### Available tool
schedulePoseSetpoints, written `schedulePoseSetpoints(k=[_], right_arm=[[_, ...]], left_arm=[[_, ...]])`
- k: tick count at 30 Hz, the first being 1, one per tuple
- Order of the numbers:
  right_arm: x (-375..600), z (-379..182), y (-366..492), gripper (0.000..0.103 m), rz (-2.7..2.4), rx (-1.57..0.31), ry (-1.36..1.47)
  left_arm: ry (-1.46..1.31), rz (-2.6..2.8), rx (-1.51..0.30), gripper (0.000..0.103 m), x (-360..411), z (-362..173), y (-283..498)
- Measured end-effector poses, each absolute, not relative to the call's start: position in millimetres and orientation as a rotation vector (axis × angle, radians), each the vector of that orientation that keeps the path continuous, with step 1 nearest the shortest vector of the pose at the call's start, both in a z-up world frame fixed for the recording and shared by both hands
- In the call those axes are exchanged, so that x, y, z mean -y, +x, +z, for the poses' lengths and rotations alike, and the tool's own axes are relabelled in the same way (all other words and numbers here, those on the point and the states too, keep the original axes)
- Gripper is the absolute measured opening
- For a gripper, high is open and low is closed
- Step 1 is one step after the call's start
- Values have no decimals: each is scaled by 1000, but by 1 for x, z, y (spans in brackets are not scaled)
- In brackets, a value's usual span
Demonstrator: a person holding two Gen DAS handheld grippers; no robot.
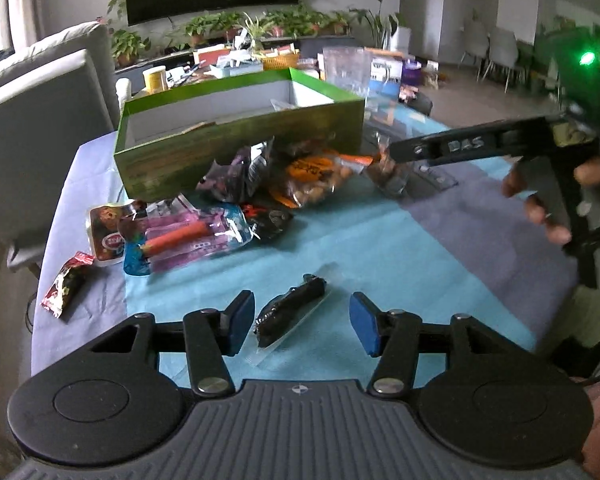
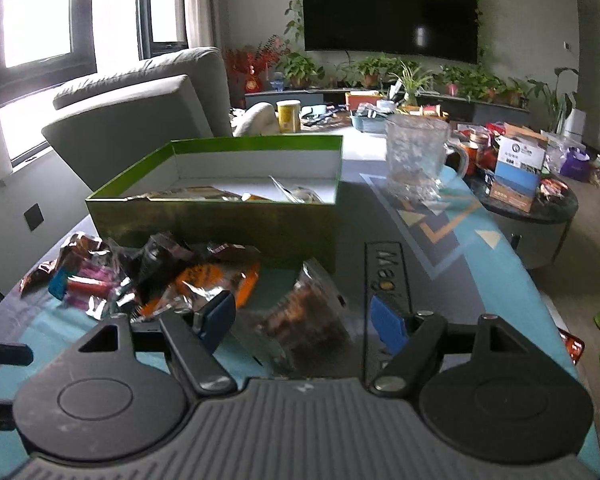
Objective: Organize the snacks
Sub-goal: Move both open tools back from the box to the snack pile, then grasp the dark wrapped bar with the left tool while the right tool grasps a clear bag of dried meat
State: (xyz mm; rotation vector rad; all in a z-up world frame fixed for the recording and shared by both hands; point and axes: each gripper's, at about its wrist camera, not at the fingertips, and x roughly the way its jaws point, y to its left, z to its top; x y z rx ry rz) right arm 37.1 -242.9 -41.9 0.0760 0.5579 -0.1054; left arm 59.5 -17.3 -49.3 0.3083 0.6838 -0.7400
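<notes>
The left tongs [image 1: 302, 326] are held wide apart over bare blue cloth near the front edge of the surface [image 1: 400, 248], with a dark snack bar in a clear wrapper [image 1: 290, 316] lying between the pads, untouched. The right tongs [image 2: 304, 320] are likewise spread wide around a clear packet of brown snacks [image 2: 308, 312], seemingly without contact. A heap of snack packets [image 2: 160, 276] is crowded against the green box [image 2: 220, 216]. Open cloth is seen right of the packet, where "Meow" can be read on a mat strip [image 2: 384, 268].
</notes>
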Motion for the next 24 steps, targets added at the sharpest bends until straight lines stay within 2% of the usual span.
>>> schedulePoseSetpoints(k=[6, 12, 24], right_arm=[[256, -49, 31, 55, -130, -582, 95], [255, -58, 38, 55, -80, -618, 117], [248, -70, 71, 56, 81, -641, -117]], left_arm=[[375, -721, -682, 50, 24, -58, 69], [320, -708, -716, 52, 23, -68, 78], [239, -668, -736, 48, 22, -67, 84]])
